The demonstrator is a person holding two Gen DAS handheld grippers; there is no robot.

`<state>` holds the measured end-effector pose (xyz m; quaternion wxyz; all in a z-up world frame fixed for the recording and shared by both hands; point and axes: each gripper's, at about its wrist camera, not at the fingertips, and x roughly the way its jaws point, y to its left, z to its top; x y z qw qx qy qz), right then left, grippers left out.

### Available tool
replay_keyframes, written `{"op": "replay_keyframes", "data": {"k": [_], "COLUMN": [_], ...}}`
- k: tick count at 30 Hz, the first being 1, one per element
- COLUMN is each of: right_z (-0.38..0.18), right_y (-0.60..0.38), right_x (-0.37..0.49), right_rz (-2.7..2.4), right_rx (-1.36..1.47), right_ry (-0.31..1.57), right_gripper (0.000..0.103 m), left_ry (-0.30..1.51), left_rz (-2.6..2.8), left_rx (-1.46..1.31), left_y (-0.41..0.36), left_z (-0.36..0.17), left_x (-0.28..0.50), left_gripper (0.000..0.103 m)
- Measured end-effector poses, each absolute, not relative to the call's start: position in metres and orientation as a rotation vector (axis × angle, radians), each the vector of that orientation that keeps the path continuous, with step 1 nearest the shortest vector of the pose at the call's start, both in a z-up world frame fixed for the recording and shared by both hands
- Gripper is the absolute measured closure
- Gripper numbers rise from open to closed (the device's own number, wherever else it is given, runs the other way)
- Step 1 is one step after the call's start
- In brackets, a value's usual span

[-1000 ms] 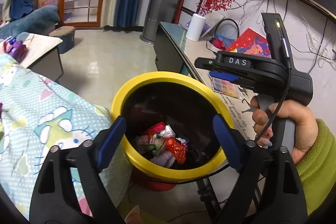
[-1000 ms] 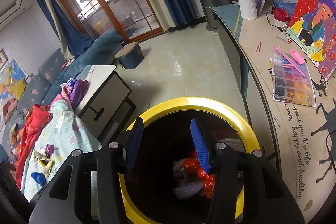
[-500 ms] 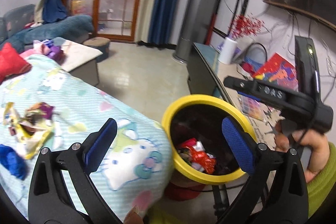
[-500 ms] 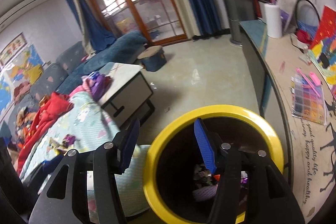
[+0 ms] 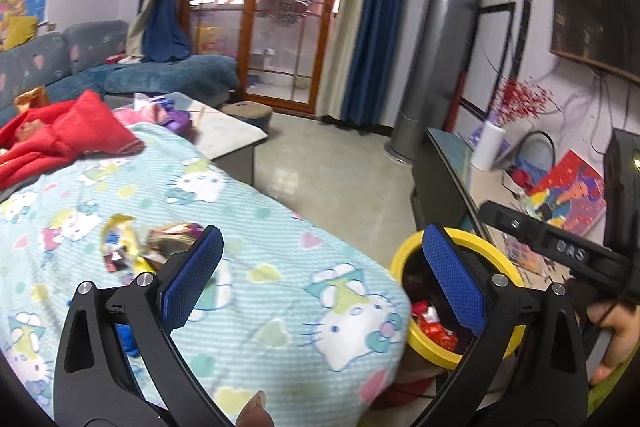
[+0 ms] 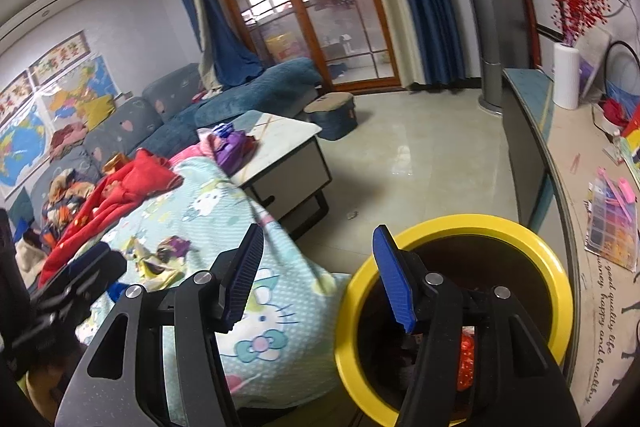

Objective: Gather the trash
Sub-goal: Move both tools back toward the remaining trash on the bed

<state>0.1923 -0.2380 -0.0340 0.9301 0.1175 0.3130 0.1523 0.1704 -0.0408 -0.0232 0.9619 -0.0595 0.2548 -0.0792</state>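
Note:
A yellow-rimmed bin [image 5: 408,255] stands at the right end of the cloth-covered table; it also shows in the right wrist view [image 6: 556,291]. Red and white wrappers [image 5: 434,327] lie inside it. A pile of crumpled wrappers [image 5: 136,243] lies on the Hello Kitty cloth [image 5: 280,291], also in the right wrist view [image 6: 160,255]. A blue scrap [image 5: 127,337] lies behind my left finger. My left gripper [image 5: 324,275] is open and empty above the cloth. My right gripper [image 6: 320,275] is open and empty, over the bin's left rim.
Red clothing [image 5: 68,135] lies on the far end of the cloth. A low white-topped table [image 6: 280,147] stands beyond. A long sideboard [image 6: 560,163] with a bead box [image 6: 612,227] and a white vase [image 6: 566,75] runs along the right. Tiled floor [image 6: 420,163] lies between.
Both grippers have swung left and up from over the bin toward the cloth. The wrapper pile has come into view. Both stay open and empty.

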Motion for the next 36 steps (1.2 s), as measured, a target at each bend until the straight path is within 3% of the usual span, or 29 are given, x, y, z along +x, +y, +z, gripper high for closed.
{"op": "replay_keyframes", "data": {"k": [15, 36], "right_z": [-0.029, -0.051], "right_y": [-0.168, -0.041], "right_x": [0.186, 0.198], "right_rz": [0.463, 0.65], "right_rx": [0.143, -0.065], "right_ry": [0.665, 0.755], "right_gripper": [0.048, 0.043], "left_ry": [0.494, 0.609], "left_rz": [0.0, 0.035], "left_rx": [-0.206, -0.363], "left_y": [0.029, 0.134], "left_z": [-0.017, -0.037], "left_x": [0.161, 0.145], "left_gripper": [0.011, 0.011]}}
